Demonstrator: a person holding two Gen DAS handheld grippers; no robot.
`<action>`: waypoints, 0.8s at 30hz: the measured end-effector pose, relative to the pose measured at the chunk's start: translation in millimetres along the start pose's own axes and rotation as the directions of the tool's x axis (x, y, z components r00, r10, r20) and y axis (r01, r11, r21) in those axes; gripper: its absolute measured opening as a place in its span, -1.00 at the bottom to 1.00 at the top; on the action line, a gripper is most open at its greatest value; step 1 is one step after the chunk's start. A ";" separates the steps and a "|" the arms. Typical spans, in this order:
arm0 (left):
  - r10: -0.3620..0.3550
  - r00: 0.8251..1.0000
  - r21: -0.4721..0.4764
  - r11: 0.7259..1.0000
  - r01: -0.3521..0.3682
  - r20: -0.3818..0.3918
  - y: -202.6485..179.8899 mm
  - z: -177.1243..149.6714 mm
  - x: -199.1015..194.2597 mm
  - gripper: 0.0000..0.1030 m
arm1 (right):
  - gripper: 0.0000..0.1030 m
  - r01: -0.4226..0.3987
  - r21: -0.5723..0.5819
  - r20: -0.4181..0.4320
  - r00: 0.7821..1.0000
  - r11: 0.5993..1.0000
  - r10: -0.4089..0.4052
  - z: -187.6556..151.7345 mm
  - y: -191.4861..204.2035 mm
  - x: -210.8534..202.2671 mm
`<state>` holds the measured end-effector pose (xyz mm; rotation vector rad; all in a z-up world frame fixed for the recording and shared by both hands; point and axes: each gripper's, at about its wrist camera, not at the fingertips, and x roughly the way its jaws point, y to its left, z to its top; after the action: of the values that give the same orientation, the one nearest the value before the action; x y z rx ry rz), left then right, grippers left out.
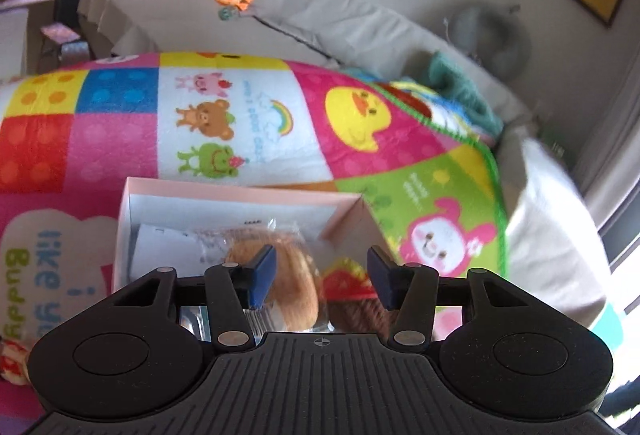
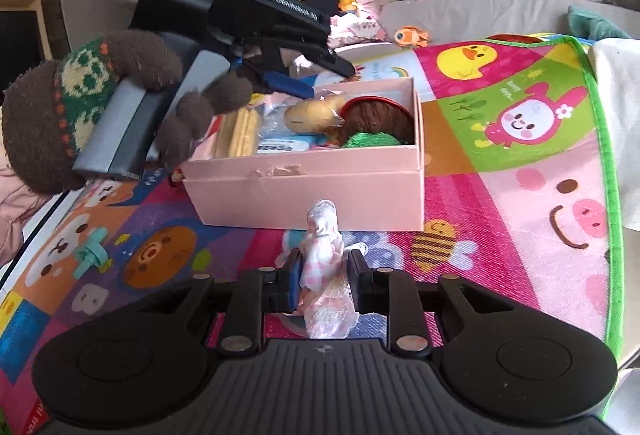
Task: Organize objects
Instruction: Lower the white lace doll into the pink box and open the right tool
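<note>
Cartoon play mat [image 2: 500,171] bearing pink box [image 2: 320,187] of toys. Left gripper [image 1: 322,275], jaws parted around nothing, hangs over the box; right gripper [image 2: 324,275], before it, clamps a pink-white doll [image 2: 324,255].

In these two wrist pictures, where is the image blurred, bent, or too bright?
Left wrist view: the sofa and the toys behind are soft and blurred, the right edge by the window is washed out, and straight lines bend at the edges. Right wrist view: mostly sharp, the pink box is clear, but the left claw over it shows slight motion blur and the mat curves strongly.
</note>
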<state>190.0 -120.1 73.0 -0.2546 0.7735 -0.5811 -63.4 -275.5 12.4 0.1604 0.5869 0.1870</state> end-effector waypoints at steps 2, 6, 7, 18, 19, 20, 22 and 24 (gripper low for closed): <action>-0.045 0.998 -0.024 0.999 0.047 0.051 3.6 -2.2 -21.4 0.05 | -0.56 0.015 -0.003 -0.009 1.000 1.000 -0.016 0.0 -0.4 -1.8; -0.110 0.980 0.000 0.994 0.112 0.165 13.2 -25.4 -86.3 0.05 | -0.63 0.018 0.006 -0.039 0.999 1.000 -0.017 8.2 -5.4 -8.6; -0.101 0.977 0.022 0.995 0.099 0.185 17.2 -37.2 -103.6 0.05 | -0.63 0.003 0.021 -0.046 0.999 1.000 -0.002 15.1 -7.9 -11.5; 0.073 0.974 0.109 0.989 -0.098 0.213 66.0 -177.6 -193.8 0.05 | -0.63 0.036 -0.032 0.082 0.996 0.999 -0.033 169.8 -6.1 16.0; 0.076 0.973 0.083 0.992 -0.096 0.220 73.7 -183.4 -197.8 0.05 | -0.63 0.061 -0.030 0.073 0.996 0.998 -0.058 182.4 -5.0 32.2; 0.077 0.971 0.062 0.994 -0.093 0.227 81.0 -187.1 -201.1 0.05 | -0.63 0.081 -0.024 0.054 0.995 0.996 -0.079 192.6 -4.9 48.6; 0.091 0.962 0.030 0.994 -0.103 0.258 95.5 -193.0 -209.3 0.05 | -0.63 0.141 -0.019 -0.006 0.990 0.990 -0.141 206.9 -4.3 88.4; 0.117 0.948 -0.009 0.993 -0.120 0.295 109.5 -197.1 -214.9 0.05 | -0.63 0.207 -0.030 -0.088 0.974 0.978 -0.209 210.0 -5.0 127.5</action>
<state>-30.5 92.1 15.2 -0.2776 0.4922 -0.4201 159.4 -272.6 115.8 0.0702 0.6879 -0.0029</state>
